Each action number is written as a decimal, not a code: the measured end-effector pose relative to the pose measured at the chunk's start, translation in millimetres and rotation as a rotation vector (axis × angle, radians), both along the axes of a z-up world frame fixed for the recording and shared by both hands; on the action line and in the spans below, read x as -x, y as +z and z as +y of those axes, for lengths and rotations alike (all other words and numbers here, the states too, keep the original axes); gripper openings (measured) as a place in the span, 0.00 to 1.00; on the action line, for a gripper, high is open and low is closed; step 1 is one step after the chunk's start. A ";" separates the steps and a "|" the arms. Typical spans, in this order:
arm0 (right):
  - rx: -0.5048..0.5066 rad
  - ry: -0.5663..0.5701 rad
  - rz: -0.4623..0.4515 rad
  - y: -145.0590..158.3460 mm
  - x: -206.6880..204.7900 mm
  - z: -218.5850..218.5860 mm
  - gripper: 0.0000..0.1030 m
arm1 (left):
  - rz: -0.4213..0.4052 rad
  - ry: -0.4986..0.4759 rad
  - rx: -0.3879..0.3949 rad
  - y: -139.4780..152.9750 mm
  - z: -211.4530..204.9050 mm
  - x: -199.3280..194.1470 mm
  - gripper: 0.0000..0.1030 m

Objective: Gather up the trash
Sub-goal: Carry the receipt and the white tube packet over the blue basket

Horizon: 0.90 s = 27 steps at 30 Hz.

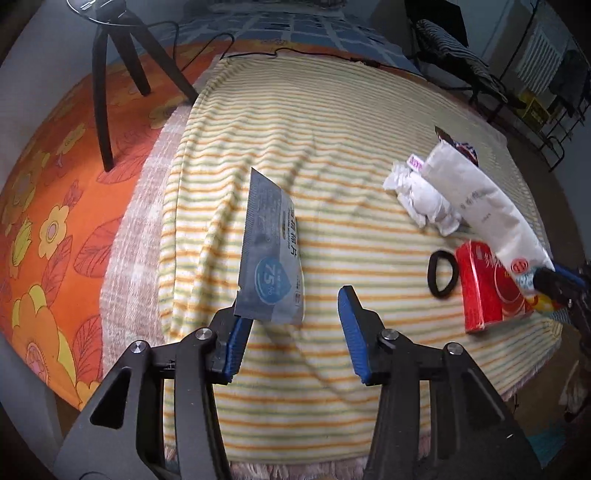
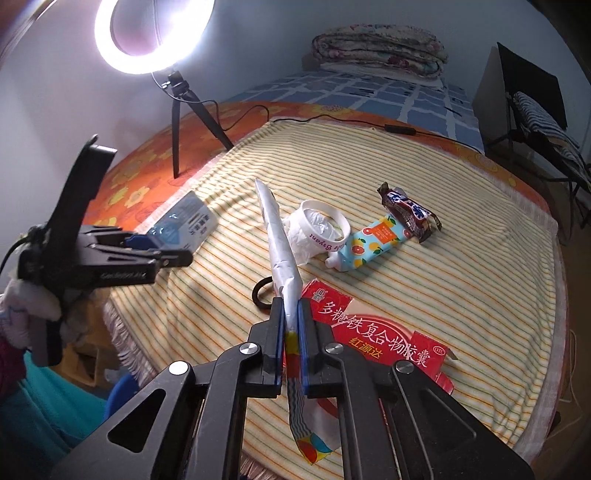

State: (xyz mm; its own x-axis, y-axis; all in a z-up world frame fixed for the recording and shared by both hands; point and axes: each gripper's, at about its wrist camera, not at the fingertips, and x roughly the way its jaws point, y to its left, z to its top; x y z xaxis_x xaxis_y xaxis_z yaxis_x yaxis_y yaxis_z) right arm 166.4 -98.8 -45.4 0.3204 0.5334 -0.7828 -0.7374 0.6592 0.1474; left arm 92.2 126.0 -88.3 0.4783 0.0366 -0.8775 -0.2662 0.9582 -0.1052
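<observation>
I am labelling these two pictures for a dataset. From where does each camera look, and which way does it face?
Left wrist: sits behind the left gripper, open, facing across the striped blanket at the wipes packet by its left finger.
Right wrist: sits behind the right gripper, shut on a white wrapper, facing the ring light.
Shared: red medicine box, black hair tie, each other's gripper.

- White wrapper: long, crinkled, lifted off the striped blanket, its colourful printed near end pinched in the right gripper.
- Grey-blue wipe packet, marked 75: tilted up on the left, 1 corner touching the left gripper's left pad; jaws wide apart.
- Red box: flattened, lying near, flap open.
- Crumpled tissue: white, mid-blanket.
- Fruit-print tube: lying flat, touching the brown snack wrapper at the far right.
</observation>
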 end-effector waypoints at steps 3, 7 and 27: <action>-0.007 -0.003 0.007 0.5 -1.6 -3.9 0.05 | -0.007 0.020 0.021 -1.1 7.5 -10.5 0.34; -0.006 -0.007 0.010 -0.3 -2.6 -7.7 0.05 | 0.002 0.048 0.064 -9.5 19.3 -18.6 0.09; -0.023 0.029 0.047 5.9 21.9 -29.9 0.05 | -0.110 0.012 0.096 33.9 -1.4 42.0 0.00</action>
